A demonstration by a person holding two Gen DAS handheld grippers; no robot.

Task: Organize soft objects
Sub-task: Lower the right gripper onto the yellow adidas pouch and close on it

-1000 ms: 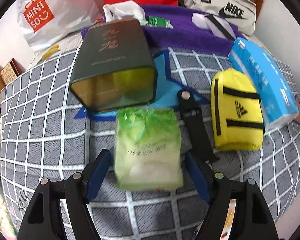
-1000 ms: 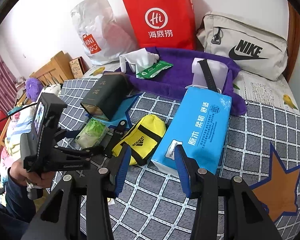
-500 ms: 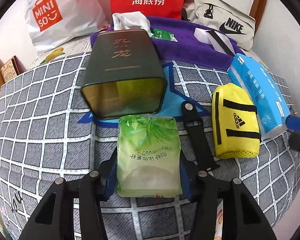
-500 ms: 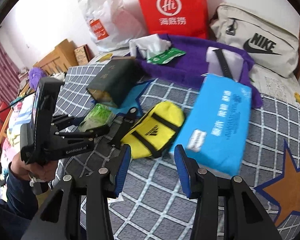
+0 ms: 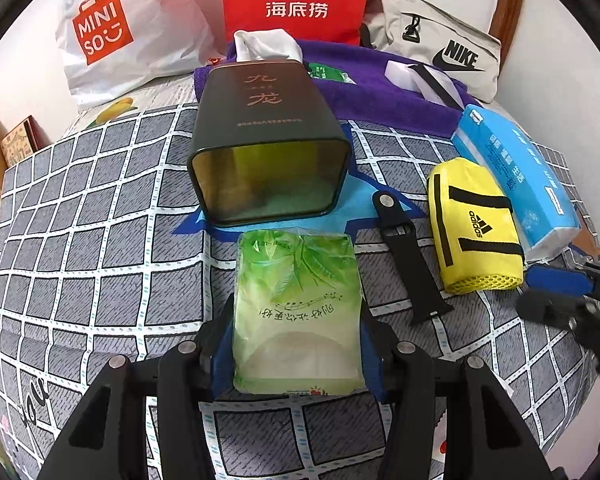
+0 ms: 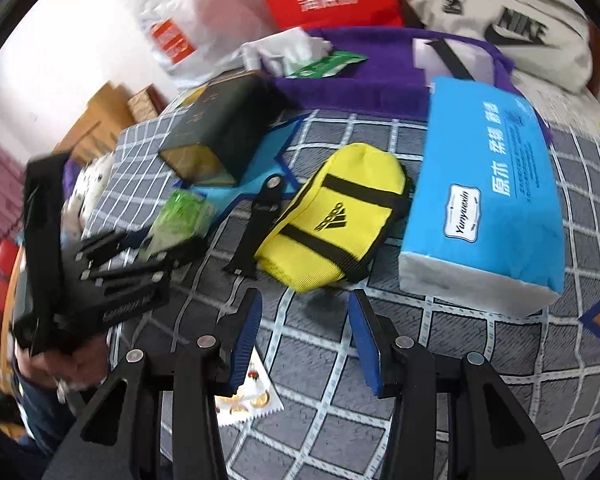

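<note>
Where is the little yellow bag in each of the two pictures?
Left wrist view: the yellow bag lies at the right, between the black strap and the blue tissue pack.
Right wrist view: the yellow bag lies in the middle, just beyond the open right gripper.
Shared landmark: the blue tissue pack is right beside the bag in both.

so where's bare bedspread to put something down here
Free: the checked bedspread left of the dark tin and green tissue pack, and the patch in front of the yellow pouch. Crowded: black strap, pouch and blue tissue pack lie side by side; the purple towel is cluttered.
</note>
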